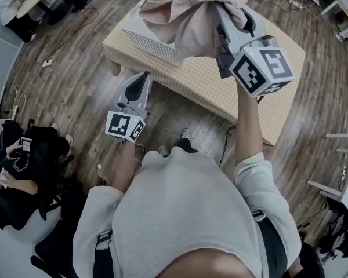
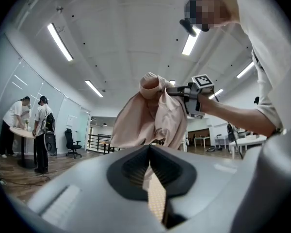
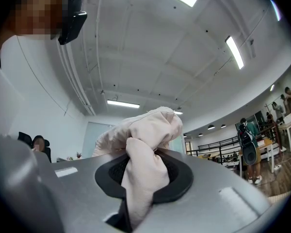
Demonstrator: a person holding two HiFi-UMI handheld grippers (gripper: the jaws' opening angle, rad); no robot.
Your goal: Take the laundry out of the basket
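A pale pink garment (image 1: 185, 16) hangs bunched from my right gripper (image 1: 221, 9), which is shut on a fold of it and held high over the table. Pink cloth (image 3: 145, 144) fills the gap between that gripper's jaws. Under the garment stands the white laundry basket (image 1: 151, 40), on a table with a checked cloth (image 1: 209, 83). My left gripper (image 1: 143, 78) is lower, short of the table's near edge, jaws together and holding nothing. The left gripper view looks across at the hanging garment (image 2: 150, 118) and the right gripper (image 2: 178, 92).
A person sits on a dark chair (image 1: 20, 164) at the left of the wooden floor. A cable and plug (image 1: 47, 62) lie on the floor left of the table. Two people stand at a round table (image 2: 20, 130), with an office chair (image 2: 71, 142) beyond. White frames (image 1: 342, 155) stand at the right.
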